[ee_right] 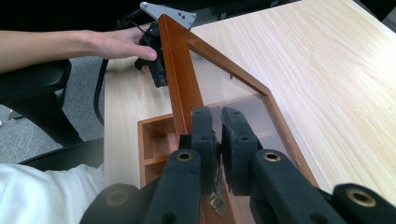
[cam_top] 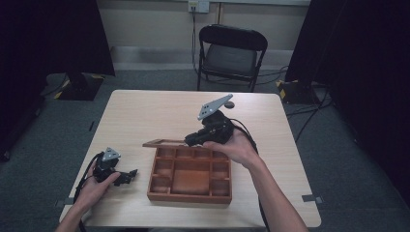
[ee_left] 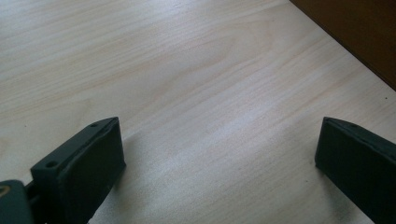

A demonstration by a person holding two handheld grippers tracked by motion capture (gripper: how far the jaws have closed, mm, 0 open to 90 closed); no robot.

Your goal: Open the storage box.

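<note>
A brown wooden box [cam_top: 189,194] with several compartments sits near the table's front middle. Its lid [cam_top: 163,143], a wooden frame around a clear pane [ee_right: 233,88], is raised over the box's far edge and looks thin and edge-on in the high view. My right gripper [cam_top: 189,140] is shut on the lid's near edge, the jaws pinching it [ee_right: 217,122]. My left gripper [cam_top: 129,175] rests low on the table left of the box and is open, with bare tabletop between its jaws [ee_left: 219,154]. In the right gripper view it lies beyond the lid [ee_right: 156,65].
The light wooden table [cam_top: 145,111] has free room at the back and on both sides of the box. The box's dark side [ee_left: 355,32] stands just ahead of the left gripper. A black folding chair [cam_top: 231,53] is behind the table.
</note>
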